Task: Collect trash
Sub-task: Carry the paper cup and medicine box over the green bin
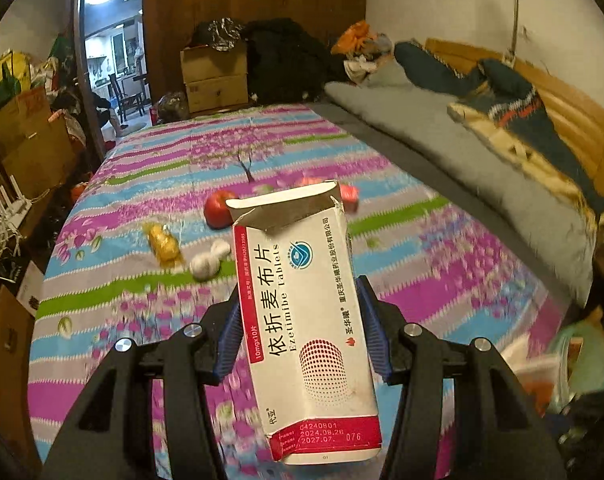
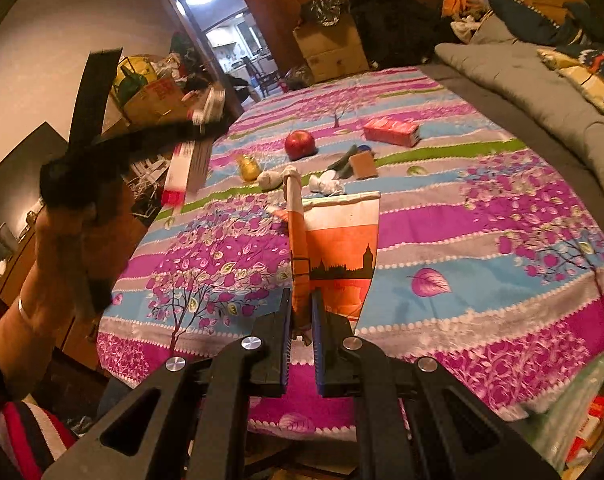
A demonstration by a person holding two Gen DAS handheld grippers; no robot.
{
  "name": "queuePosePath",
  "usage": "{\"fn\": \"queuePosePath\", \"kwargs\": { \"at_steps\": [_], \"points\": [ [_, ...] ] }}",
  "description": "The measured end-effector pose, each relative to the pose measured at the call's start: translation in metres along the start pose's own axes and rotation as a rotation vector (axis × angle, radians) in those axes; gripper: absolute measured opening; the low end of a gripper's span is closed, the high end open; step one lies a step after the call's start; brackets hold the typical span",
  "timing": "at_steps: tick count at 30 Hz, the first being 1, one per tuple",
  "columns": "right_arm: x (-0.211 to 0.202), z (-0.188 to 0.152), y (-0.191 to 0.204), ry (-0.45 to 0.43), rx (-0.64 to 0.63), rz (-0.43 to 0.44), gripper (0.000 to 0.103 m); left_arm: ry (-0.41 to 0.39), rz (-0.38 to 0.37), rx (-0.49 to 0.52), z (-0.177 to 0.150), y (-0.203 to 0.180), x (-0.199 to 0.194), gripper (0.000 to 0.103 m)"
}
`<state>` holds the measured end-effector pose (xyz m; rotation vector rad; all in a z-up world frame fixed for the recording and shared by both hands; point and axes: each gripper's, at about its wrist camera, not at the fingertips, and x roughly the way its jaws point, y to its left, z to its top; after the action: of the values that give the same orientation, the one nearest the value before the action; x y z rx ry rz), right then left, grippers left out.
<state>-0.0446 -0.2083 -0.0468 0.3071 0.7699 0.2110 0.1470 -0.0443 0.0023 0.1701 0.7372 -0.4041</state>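
The left hand-held gripper (image 1: 298, 320) is clamping a torn-open medicine box (image 1: 306, 320) between its blue pads, lifting it above the bed (image 1: 442, 280). The right hand-held gripper (image 2: 301, 320) is pinching the edge of an orange paper bag (image 2: 338, 256), holding it upright just ahead of its fingers, apparently as the collecting bag. The job is looking partly done: 1 piece is in hand and not yet bagged. Ahead of the right hand-held gripper, several pieces are still lying on the bed: crumpled white tissues (image 2: 326, 185), a gold wrapper (image 2: 248, 167), a red carton (image 2: 390, 131) and a brown card (image 2: 364, 165). A red apple (image 2: 300, 144) is sitting among them, probably not trash. Nothing is blocking the way from box to bag.
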Motion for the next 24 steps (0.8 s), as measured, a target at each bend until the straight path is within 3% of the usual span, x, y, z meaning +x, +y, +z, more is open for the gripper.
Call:
{"fn": "queuePosePath", "kwargs": {
  "at_steps": [11,17,24],
  "points": [
    [-0.060,-0.026,-0.022,-0.047,0.085,-0.157,0.010,0.086,0.022,0.098,-0.037,-0.064,-0.005,0.050],
    [-0.106,-0.025,-0.045,-0.111,0.122,-0.261,0.010,0.066,-0.008,0.164,-0.028,-0.103,-0.013,0.050],
    [-0.171,-0.027,-0.080,-0.184,0.186,-0.396,0.010,0.022,-0.092,0.248,-0.007,-0.166,-0.025,0.050]
  ]
}}
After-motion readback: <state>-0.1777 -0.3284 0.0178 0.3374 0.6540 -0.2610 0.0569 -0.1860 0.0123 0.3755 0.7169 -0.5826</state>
